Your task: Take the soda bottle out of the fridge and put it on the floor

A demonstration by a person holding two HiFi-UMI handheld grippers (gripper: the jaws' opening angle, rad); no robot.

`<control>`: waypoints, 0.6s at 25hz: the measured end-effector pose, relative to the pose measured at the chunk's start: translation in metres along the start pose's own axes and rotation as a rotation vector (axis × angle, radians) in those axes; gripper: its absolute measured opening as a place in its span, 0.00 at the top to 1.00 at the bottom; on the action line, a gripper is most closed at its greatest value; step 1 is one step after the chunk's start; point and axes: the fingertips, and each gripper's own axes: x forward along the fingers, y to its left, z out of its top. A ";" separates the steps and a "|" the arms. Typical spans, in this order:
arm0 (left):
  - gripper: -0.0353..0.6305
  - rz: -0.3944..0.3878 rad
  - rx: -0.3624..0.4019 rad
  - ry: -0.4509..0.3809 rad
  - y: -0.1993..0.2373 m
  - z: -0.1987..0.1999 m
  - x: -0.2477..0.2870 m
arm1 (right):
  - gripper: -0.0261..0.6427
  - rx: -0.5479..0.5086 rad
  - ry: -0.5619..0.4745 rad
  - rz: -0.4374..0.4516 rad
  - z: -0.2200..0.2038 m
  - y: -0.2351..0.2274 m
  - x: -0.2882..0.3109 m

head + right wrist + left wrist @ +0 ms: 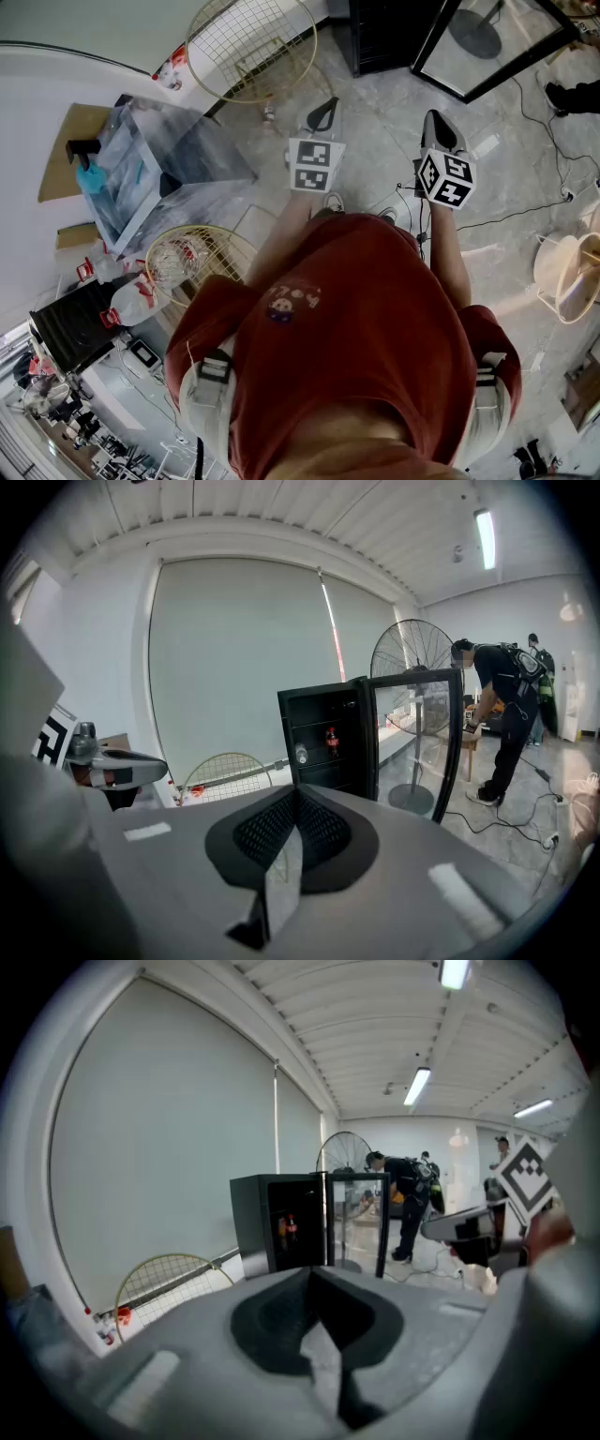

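Observation:
A black fridge [323, 742] stands ahead with its glass door [417, 738] swung open. On a shelf inside stands a dark soda bottle with a red label [331, 741], and a pale bottle [300, 754] sits lower to its left. The left gripper view shows the same fridge [272, 1227] and soda bottle [291, 1229] farther off. In the head view both grippers are held out over the floor, short of the fridge [389, 33]. My left gripper [325, 105] and my right gripper [433, 117] are shut, with nothing between their jaws.
A round wire frame [251, 47] leans by the wall left of the fridge, and another [202, 258] lies near a plastic-wrapped box [159, 169]. Cables [525, 211] trail on the floor at right. A standing fan [412, 667] and a bent-over person [506, 705] are beyond the door.

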 end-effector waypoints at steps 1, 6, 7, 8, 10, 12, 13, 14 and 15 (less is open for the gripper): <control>0.95 0.002 0.003 0.003 0.000 -0.001 -0.002 | 0.96 0.002 0.003 0.002 -0.001 0.001 -0.001; 0.95 0.002 0.004 0.003 0.003 -0.004 -0.008 | 0.96 -0.001 0.007 -0.004 -0.005 0.007 -0.006; 0.95 0.000 0.003 0.001 0.004 -0.005 -0.009 | 0.96 -0.002 0.006 -0.008 -0.005 0.008 -0.007; 0.95 -0.003 0.003 0.000 0.006 -0.005 -0.010 | 0.96 -0.003 0.004 -0.012 -0.005 0.010 -0.008; 0.95 -0.008 0.004 -0.004 0.010 -0.006 -0.012 | 0.96 -0.001 -0.001 -0.020 -0.004 0.014 -0.009; 0.95 -0.008 0.016 -0.004 0.017 -0.008 -0.014 | 0.96 0.012 -0.014 -0.019 -0.003 0.020 -0.009; 0.95 -0.008 0.023 -0.003 0.020 -0.010 -0.016 | 0.96 0.022 -0.023 -0.013 -0.004 0.023 -0.009; 0.95 -0.007 0.026 -0.002 0.024 -0.013 -0.018 | 0.96 0.033 -0.030 -0.008 -0.006 0.027 -0.008; 0.95 -0.008 0.025 0.000 0.029 -0.017 -0.020 | 0.96 0.041 -0.034 -0.007 -0.008 0.031 -0.008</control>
